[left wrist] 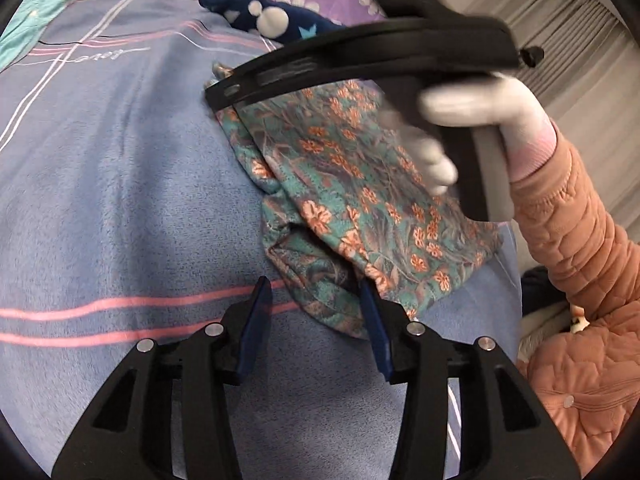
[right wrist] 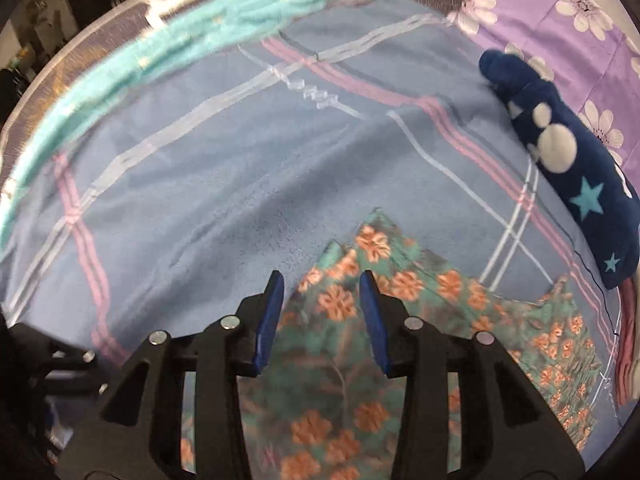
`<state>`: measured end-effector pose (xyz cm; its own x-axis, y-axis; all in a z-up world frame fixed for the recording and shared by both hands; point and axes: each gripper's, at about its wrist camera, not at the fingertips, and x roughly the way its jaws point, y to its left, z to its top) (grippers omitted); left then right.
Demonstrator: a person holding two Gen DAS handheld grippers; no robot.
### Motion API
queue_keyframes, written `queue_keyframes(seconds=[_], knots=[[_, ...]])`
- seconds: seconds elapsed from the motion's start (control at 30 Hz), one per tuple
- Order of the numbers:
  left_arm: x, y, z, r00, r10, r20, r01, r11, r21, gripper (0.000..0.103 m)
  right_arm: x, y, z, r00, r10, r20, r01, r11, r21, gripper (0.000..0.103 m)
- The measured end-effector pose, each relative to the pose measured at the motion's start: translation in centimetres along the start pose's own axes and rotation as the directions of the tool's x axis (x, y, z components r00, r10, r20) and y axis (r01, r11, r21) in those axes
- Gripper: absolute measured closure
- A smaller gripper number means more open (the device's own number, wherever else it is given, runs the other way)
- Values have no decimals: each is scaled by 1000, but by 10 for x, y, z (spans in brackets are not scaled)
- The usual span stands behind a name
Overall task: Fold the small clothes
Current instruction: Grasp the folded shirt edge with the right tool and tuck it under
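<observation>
A small teal garment with orange flowers (left wrist: 352, 200) lies partly folded on a blue blanket (left wrist: 120, 184). My left gripper (left wrist: 316, 284) is open, its jaws spread at the garment's near rumpled edge, nothing held. The right gripper's black body (left wrist: 360, 56) hovers over the garment's far side, held by a white-gloved hand (left wrist: 480, 108). In the right wrist view the same garment (right wrist: 340, 360) lies under my right gripper (right wrist: 322, 276), which is open and empty just above the cloth.
A dark blue sock-like garment with white dots and stars (left wrist: 264, 12) (right wrist: 568, 160) lies at the blanket's far edge by a purple flowered sheet (right wrist: 560, 12). A turquoise cloth (right wrist: 160, 48) lines the blanket's (right wrist: 200, 184) far left side. An arm in an orange quilted sleeve (left wrist: 576, 248) is at right.
</observation>
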<state>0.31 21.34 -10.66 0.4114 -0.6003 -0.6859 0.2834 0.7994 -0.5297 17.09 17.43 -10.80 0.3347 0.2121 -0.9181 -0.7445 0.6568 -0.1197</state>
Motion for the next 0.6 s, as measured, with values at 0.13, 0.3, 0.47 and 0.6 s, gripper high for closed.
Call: queue_keyframes(seconds=[0.13,0.3,0.47,0.6], knots=[[9,-11,-1,993,99,-68,-92,991,98,100,10,-5,6,998,-54,31,54,998,14,97],[3,-11,-8,989,131,-70,-115,974,194,100,5,-37,16,986,102,132,-118,985,122,99],[-7,-16,-19,990,140,-15,-135,975,178,100,-11,-53,-3,963,202,177,-228,963,144,72],[-25,-11,-23,986,154,61,-161,979,129,99,-60,-47,-48,949,210,237,-228,972,52,70]])
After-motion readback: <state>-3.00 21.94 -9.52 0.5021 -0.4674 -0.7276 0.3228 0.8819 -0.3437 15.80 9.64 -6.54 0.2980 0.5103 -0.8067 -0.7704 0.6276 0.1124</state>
